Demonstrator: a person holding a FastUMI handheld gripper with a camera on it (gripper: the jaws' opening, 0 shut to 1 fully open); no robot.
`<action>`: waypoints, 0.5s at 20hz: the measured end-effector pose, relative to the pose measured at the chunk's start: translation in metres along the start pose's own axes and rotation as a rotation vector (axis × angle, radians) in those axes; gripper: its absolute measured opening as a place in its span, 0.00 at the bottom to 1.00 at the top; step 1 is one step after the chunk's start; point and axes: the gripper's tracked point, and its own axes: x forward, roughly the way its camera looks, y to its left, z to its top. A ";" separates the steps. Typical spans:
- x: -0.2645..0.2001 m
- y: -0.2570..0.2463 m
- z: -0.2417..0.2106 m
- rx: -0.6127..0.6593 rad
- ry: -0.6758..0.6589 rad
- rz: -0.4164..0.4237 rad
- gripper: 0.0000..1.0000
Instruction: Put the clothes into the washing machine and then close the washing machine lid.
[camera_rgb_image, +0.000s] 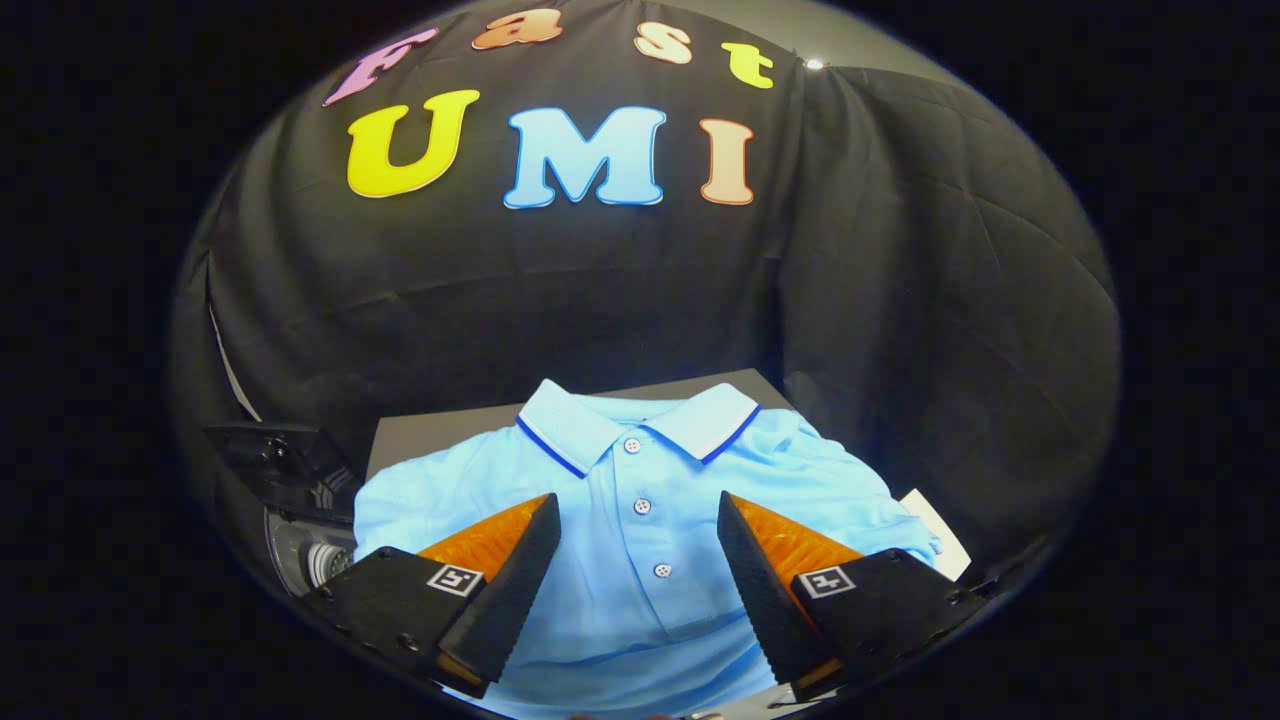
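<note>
You see a soft, matt cloth shirt (640, 540) with small shiny plastic buttons (642, 506), and your gripper (638, 520) fingers (520, 580), spread apart, have rough ridged edges.

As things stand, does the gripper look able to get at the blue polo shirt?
Probably yes. The gripper is open, its fingers spread over the light blue polo shirt, which lies flat with the button placket between them and nothing on top of it.

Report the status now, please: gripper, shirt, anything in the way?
Gripper open, fingers apart above the shirt placket. Light blue polo shirt lies flat on the dark table, not gripped. Washing machine beside the table, lid up. Nothing in the way.
</note>
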 end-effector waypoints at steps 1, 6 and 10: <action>0.003 0.001 -0.005 -0.002 0.027 0.003 0.98; 0.011 0.004 -0.017 0.005 0.104 0.029 0.98; 0.013 0.007 -0.018 0.048 0.138 0.073 0.98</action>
